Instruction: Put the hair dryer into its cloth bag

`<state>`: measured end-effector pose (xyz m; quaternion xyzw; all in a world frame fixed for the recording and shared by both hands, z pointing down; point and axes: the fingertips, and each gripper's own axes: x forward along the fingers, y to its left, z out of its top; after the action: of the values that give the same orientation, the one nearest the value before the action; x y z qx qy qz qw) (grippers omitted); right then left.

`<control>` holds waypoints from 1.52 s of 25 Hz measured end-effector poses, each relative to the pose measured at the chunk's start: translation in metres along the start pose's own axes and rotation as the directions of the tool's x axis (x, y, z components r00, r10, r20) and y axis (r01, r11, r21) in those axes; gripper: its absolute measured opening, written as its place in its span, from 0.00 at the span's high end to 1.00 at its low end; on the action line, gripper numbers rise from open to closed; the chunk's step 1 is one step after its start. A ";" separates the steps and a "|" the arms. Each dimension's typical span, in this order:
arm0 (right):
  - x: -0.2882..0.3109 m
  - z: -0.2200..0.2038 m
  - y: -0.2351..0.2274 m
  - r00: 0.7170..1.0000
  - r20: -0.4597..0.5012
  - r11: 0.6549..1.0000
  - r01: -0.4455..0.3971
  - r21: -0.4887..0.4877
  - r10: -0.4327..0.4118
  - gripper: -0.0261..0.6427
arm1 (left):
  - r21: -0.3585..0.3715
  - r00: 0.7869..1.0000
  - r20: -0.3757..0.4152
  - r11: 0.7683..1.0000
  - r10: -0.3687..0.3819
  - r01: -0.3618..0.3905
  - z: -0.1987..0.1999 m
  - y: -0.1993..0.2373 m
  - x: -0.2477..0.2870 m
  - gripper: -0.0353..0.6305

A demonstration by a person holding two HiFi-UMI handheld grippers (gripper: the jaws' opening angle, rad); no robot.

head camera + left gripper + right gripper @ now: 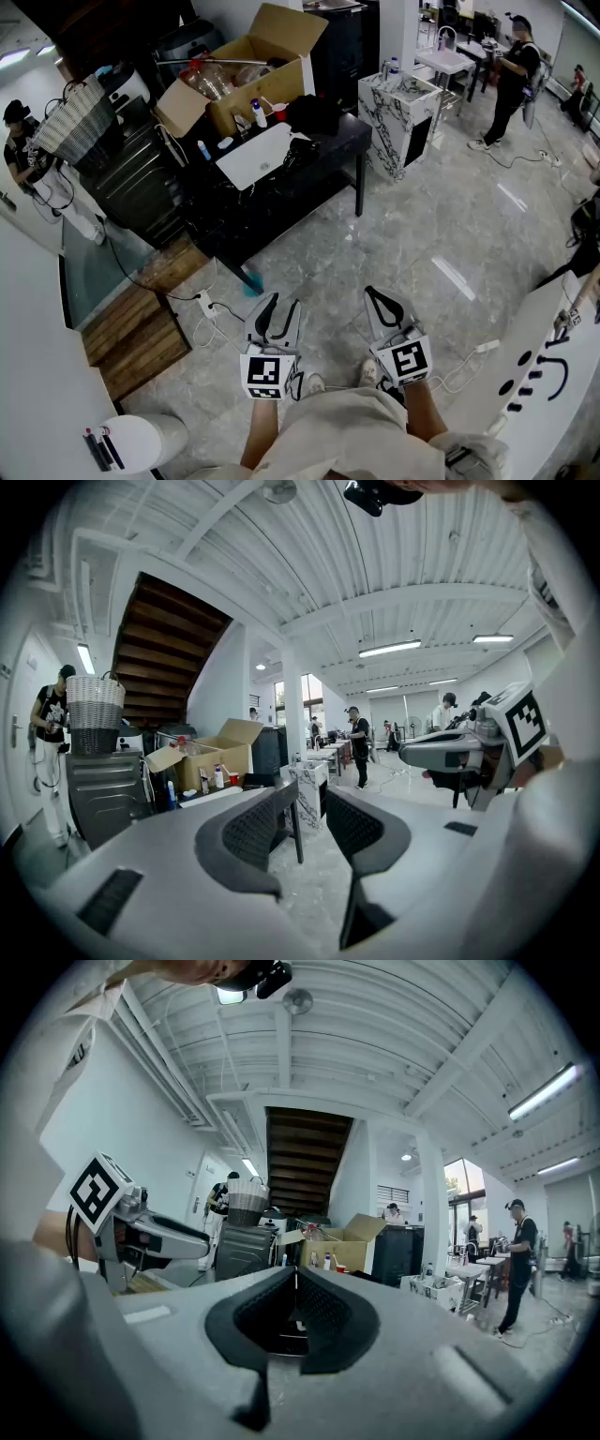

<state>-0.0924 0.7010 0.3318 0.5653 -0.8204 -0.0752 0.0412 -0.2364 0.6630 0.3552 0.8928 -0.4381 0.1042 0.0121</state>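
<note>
Head view read: stood on the floor (422, 234) well back from the black table (333, 145), left gripper (284, 302) slightly spread and empty, right gripper (373, 292) pressed together, hair dryer and cloth bag not made out amid clutter near the cardboard box (258, 75), so probably best approached before reaching.

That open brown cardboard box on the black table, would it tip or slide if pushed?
Probably slide: the open brown cardboard box sits broad and low on the black table. Its raised flaps would likely bend if grabbed. The clear plastic bottles inside hint at modest weight.
</note>
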 end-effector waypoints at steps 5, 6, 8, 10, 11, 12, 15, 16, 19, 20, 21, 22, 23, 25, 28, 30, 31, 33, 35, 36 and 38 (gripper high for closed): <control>0.013 -0.004 0.030 0.995 -0.074 0.994 0.072 0.085 -0.066 0.95 | 0.004 0.999 0.019 0.999 -0.039 0.039 -0.001 0.025 -0.016 0.71; 0.017 -0.003 0.036 0.995 -0.068 0.994 0.078 0.078 -0.073 0.95 | 0.002 0.999 0.024 0.999 -0.046 0.046 -0.003 0.030 -0.018 0.71; 0.025 0.002 0.046 0.996 -0.034 0.996 0.079 0.048 -0.077 0.95 | 0.002 0.998 0.031 0.998 -0.057 0.057 -0.006 0.038 -0.022 0.71; 0.030 0.004 0.055 0.996 -0.029 0.996 0.081 0.028 -0.081 0.95 | 0.007 0.997 0.039 0.998 -0.068 0.068 -0.007 0.046 -0.023 0.71; 0.033 0.003 0.058 0.996 -0.033 0.996 0.084 0.024 -0.084 0.95 | 0.009 0.997 0.041 0.998 -0.070 0.070 -0.009 0.050 -0.023 0.72; 0.036 0.001 0.060 0.996 -0.038 0.996 0.088 0.022 -0.087 0.95 | 0.008 0.997 0.039 0.998 -0.070 0.070 -0.012 0.054 -0.022 0.72; 0.044 -0.004 0.062 0.994 -0.054 0.995 0.094 0.022 -0.093 0.95 | 0.001 0.996 0.037 0.997 -0.083 0.083 -0.015 0.059 -0.016 0.72; 0.047 -0.005 0.061 0.994 -0.063 0.995 0.096 0.022 -0.094 0.95 | -0.001 0.995 0.039 0.996 -0.091 0.091 -0.014 0.060 -0.012 0.73; 0.057 -0.005 0.055 0.993 -0.072 0.995 0.099 0.022 -0.097 0.95 | 0.002 0.994 0.042 0.995 -0.100 0.100 -0.009 0.064 -0.001 0.73; 0.061 -0.004 0.052 0.994 -0.061 0.995 0.095 0.011 -0.094 0.95 | 0.003 0.994 0.042 0.995 -0.101 0.101 -0.008 0.064 0.003 0.73; 0.065 -0.004 0.049 0.994 -0.055 0.996 0.092 0.005 -0.092 0.95 | 0.004 0.994 0.042 0.995 -0.103 0.103 -0.007 0.065 0.008 0.73; 0.069 -0.006 0.046 0.994 -0.056 0.996 0.090 0.002 -0.090 0.95 | 0.005 0.994 0.042 0.995 -0.104 0.104 -0.007 0.065 0.013 0.73; 0.073 -0.008 0.042 0.994 -0.060 0.996 0.088 0.000 -0.088 0.95 | 0.006 0.994 0.041 0.995 -0.104 0.104 -0.007 0.066 0.018 0.73; 0.081 -0.013 0.035 0.995 -0.064 0.997 0.081 -0.002 -0.081 0.95 | 0.008 0.994 0.040 0.995 -0.101 0.101 -0.007 0.068 0.030 0.73; 0.096 -0.017 0.022 0.995 -0.070 0.997 0.074 0.016 -0.073 0.95 | 0.006 0.994 0.036 0.995 -0.099 0.099 -0.005 0.071 0.049 0.73; 0.106 -0.021 0.013 0.991 -0.109 0.994 0.084 0.064 -0.077 0.95 | 0.008 0.995 0.032 0.996 -0.094 0.094 -0.003 0.076 0.062 0.73; 0.111 -0.023 0.009 0.989 -0.125 0.993 0.088 0.080 -0.078 0.95 | 0.009 0.996 0.030 0.996 -0.089 0.089 -0.002 0.079 0.069 0.73; 0.122 -0.026 -0.001 0.990 -0.121 0.994 0.080 0.071 -0.071 0.95 | 0.005 0.996 0.030 0.997 -0.082 0.082 0.000 0.084 0.083 0.73; 0.132 -0.028 -0.011 0.992 -0.113 0.996 0.070 0.062 -0.063 0.95 | 0.002 0.997 0.027 0.997 -0.073 0.073 0.001 0.088 0.096 0.74; 0.136 -0.029 -0.016 0.992 -0.113 0.996 0.066 0.063 -0.058 0.95 | 0.003 0.997 0.025 0.998 -0.070 0.070 0.003 0.089 0.102 0.74; 0.143 -0.031 -0.026 0.991 -0.124 0.995 0.060 0.074 -0.050 0.95 | 0.005 0.998 0.021 0.998 -0.064 0.064 0.006 0.089 0.113 0.74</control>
<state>-0.1148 0.5564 0.3558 0.5924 -0.8028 -0.0097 0.0673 -0.2380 0.5193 0.3654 0.9075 -0.4091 0.0951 0.0085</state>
